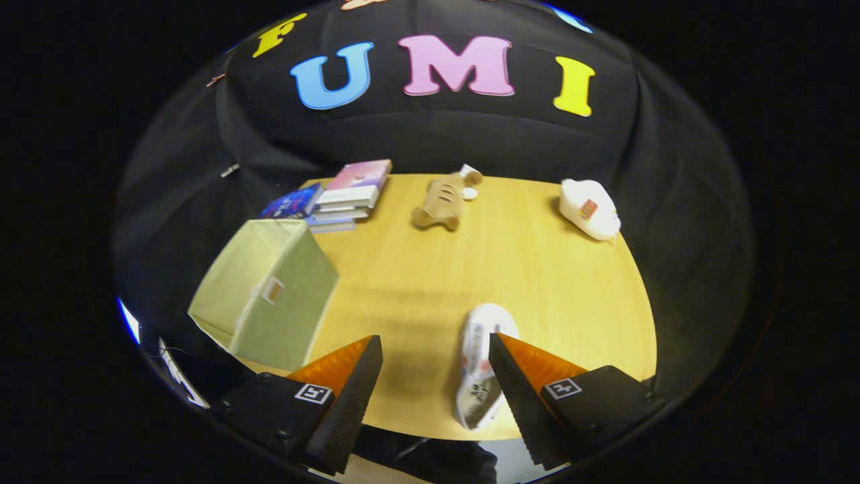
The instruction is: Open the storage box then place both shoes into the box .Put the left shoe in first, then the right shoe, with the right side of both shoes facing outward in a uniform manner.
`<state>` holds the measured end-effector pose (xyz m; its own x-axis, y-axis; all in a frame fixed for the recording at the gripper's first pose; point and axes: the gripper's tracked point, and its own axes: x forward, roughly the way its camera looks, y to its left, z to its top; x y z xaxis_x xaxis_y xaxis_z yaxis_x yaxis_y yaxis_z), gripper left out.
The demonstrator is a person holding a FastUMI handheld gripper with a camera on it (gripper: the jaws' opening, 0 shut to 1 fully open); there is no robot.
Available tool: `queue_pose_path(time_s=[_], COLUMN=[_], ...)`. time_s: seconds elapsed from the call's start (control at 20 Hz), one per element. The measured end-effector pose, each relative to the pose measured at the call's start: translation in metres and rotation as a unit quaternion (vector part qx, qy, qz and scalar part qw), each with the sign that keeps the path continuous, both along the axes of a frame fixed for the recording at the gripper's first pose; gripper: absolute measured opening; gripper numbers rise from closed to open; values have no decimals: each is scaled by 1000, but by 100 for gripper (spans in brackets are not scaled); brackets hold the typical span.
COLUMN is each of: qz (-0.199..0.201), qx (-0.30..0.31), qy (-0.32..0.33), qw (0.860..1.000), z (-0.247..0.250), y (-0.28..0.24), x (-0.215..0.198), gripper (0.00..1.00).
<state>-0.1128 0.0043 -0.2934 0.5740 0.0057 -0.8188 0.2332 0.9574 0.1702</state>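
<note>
A pale green fabric storage box (265, 292) with its lid down stands on the wooden table (537, 282), to the left of my fingers. One white shoe (480, 366) lies on the table between my fingers, close against the right fingertip (500, 349). A second white shoe (590, 208) lies far beyond, near the table's far right corner. My gripper (435, 344) hovers above the table's near edge, open, with nothing pressed between the fingers.
A stack of books (339, 195) sits at the far left of the table behind the box. A brown plush toy (443, 200) lies at the far middle. Black cloth walls close off the table behind and at both sides.
</note>
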Motion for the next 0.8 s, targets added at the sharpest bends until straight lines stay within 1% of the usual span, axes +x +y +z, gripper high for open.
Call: queue_pose_path(time_s=[0.15,0.25,0.3,0.4,0.5,0.55,0.6,0.8], qz=[-22,-26,-24,-19,-15,-17,-16,-15], qx=[-17,-31,-36,-51,-59,-59,-64,-77], qy=[51,80,86,94,96,90,84,74], qw=[998,996,995,994,994,994,994,994], z=[-43,-73,-85,-109,-123,-126,-131,-146], y=[-31,-42,-46,-52,-56,-56,-56,-64], x=[-43,-60,-61,-59,-49,-41,-32,-11], gripper=[98,98,98,95,89,85,84,75])
